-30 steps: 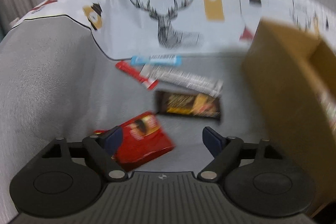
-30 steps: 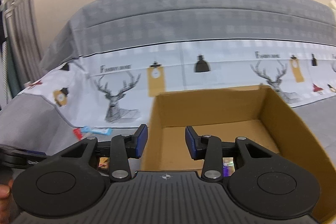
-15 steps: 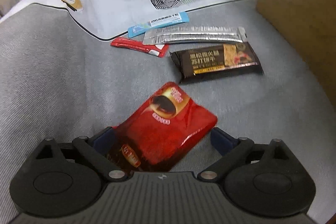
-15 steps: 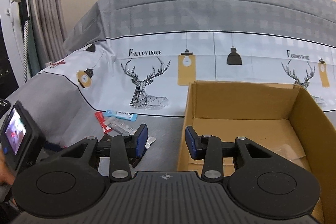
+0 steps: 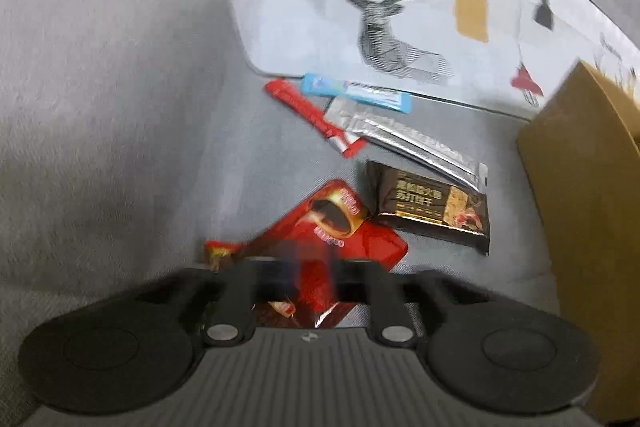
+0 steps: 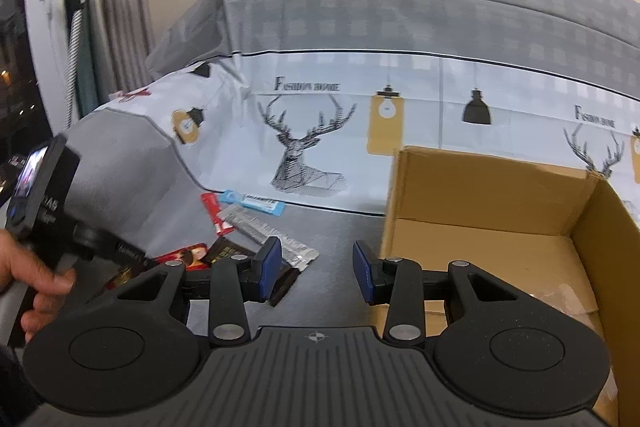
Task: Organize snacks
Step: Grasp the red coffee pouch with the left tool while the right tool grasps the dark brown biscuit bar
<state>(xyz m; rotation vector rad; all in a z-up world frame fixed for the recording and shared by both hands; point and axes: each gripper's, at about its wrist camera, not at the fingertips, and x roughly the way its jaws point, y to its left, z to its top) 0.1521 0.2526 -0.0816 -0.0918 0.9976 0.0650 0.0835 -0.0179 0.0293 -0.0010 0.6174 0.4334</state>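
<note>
Five snack packs on the grey bedspread (image 5: 100, 107). Red packet (image 5: 340, 223) is clamped between the left gripper (image 5: 314, 267) fingers, blurred, its low end at the bedspread's near edge. Just beyond it: dark biscuit bar (image 5: 432, 211), silver strip (image 5: 404, 143), red stick (image 5: 312, 115), blue stick (image 5: 356, 93), clustered mid-bedspread by the deer-print border. Cardboard box (image 6: 500, 227) sits open toward the right edge. Right gripper (image 6: 318, 269) hovers with fingers apart, holding nothing, beside the box's left wall.
</note>
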